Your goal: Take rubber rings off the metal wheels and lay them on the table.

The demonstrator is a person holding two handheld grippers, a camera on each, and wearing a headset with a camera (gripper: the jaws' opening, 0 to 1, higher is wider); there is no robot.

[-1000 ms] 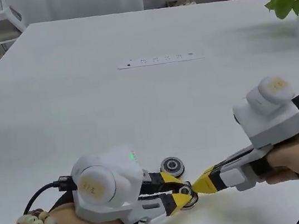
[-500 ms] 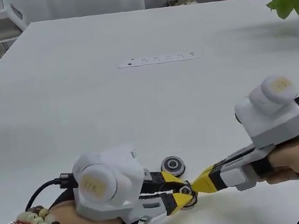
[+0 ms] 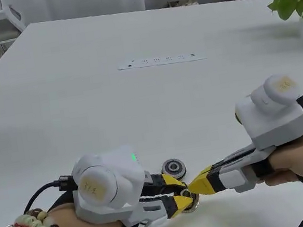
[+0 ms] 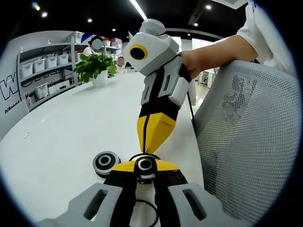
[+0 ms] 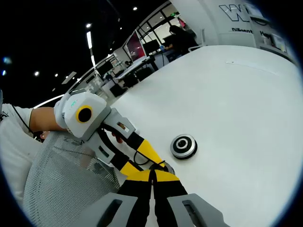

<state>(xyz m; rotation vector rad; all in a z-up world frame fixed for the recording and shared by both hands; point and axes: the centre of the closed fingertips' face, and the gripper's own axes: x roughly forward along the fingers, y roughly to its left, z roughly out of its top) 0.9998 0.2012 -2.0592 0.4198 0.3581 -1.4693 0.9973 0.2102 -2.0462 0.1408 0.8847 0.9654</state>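
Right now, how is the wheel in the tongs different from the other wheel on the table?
The gripped wheel is pinched in the left tongs; the free wheel lies loose on the table. The shut right tongs poke at the gripped wheel's edge; nothing touches the free wheel. Both are round metal with dark rims.

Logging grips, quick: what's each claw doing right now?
Left claw: closed on the metal wheel.
Right claw: closed, apparently pinching its rubber ring.
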